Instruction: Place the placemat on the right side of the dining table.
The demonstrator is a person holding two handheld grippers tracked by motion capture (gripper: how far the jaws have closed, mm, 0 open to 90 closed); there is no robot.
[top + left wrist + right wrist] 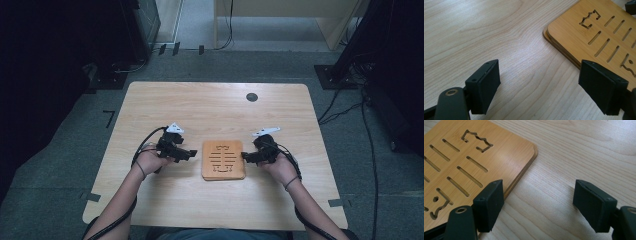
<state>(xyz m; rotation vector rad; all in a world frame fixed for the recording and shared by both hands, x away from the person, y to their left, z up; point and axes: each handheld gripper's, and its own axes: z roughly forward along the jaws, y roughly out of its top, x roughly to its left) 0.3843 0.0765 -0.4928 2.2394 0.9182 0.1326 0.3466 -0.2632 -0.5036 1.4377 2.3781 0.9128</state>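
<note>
On the left side of the tabletop [150,100] the person's left hand [150,162] holds the left tongs [191,154], which point to the right, toward the middle. In the left gripper view the left tongs [539,82] are open: the two black jaws stand wide apart, and between them there is bare light wood. The jaw on the right of this view lies over the near edge of the wooden board [599,32], but I cannot tell if it touches it.

The wooden board [223,160] lies flat in the middle of the tabletop, a little nearer to the person than the center, between the two tongs. It is darker than the tabletop, has rounded corners, and it carries rows of narrow slots with a cut-out shape at the far end and another at the near end. From the side it looks like two thin layers, one on the other.

On the right, the right hand [280,167] holds the right tongs [243,156], which point left and come just beside the right edge of the board. In the right gripper view the right tongs [539,202] are open too, with nothing between the jaws. The jaw on the left of that view stands at the edge of the wooden board [499,152], the other jaw is over the bare tabletop.

Far on the tabletop, to the right of the middle, there is a small dark round hole [252,97].
</note>
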